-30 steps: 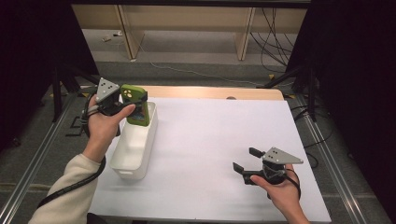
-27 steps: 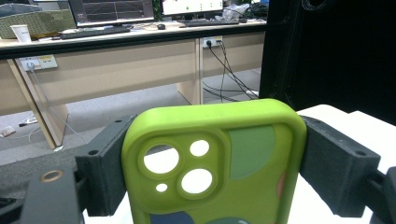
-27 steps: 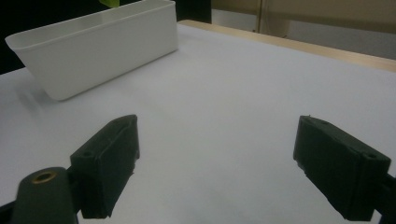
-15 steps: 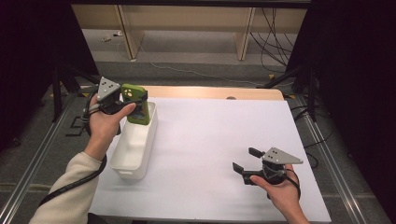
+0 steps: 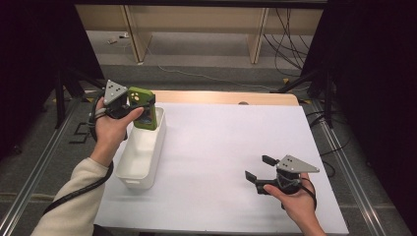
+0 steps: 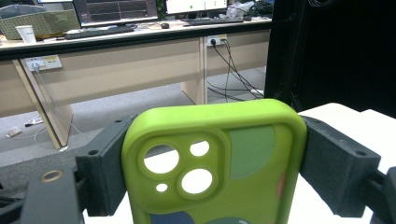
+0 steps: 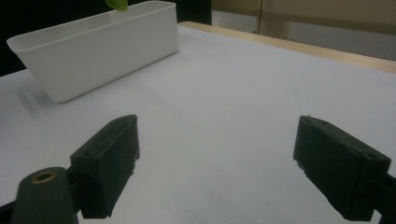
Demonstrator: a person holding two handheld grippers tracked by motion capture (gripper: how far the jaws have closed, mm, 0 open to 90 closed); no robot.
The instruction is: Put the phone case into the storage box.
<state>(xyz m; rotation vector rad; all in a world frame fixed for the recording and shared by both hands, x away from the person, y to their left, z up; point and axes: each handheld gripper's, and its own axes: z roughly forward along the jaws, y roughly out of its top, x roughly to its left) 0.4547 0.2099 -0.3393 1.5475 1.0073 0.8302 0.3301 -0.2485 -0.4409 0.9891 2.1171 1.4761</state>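
Phone case (image 6: 219, 163), lime green, is clamped across its width in the left gripper (image 5: 132, 104), hanging over the white bin's (image 5: 139, 169) 12 o'clock end. Pickup looks done; lowering and letting go is left. Right gripper (image 5: 259, 168) sits at 5 o'clock, jaws apart, holding nothing.

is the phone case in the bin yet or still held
Held. The left gripper has its jaws pressed on both sides of the green phone case, above the far end of the white bin.

Wooden desks (image 6: 116, 65) stand on grey floor (image 5: 206, 73).
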